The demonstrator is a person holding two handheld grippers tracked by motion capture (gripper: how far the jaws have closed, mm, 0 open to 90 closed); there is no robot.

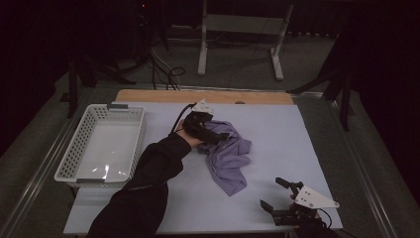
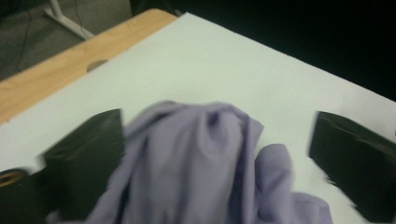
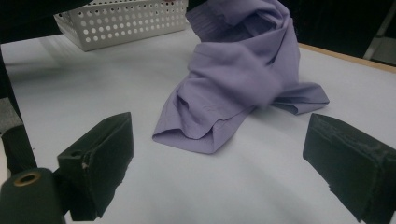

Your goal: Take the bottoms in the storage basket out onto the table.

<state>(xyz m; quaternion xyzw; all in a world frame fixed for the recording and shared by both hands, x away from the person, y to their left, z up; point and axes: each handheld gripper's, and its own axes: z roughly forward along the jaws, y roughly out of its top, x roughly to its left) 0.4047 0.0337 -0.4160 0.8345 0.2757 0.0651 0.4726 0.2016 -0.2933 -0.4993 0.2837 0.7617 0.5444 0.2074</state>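
A crumpled lilac cloth [image 1: 230,158] lies in a heap at the middle of the pale table mat [image 1: 282,124]. My left gripper [image 1: 217,135] rests over the cloth's upper left part, held by a hand in a dark sleeve. In the left gripper view the jaws [image 2: 217,126] stand wide apart with a bunched fold of cloth [image 2: 196,163] between them; the right jaw is clear of it. My right gripper [image 1: 272,192] sits near the front right edge, open, with bare mat between its jaws [image 3: 219,123] and the cloth [image 3: 243,70] a little ahead.
A white perforated basket [image 1: 74,144] stands at the left of the mat, its wall [image 3: 126,23] also seen in the right gripper view. A wooden strip [image 1: 198,96] borders the far edge. Beyond the table are a metal stand and cables on the floor.
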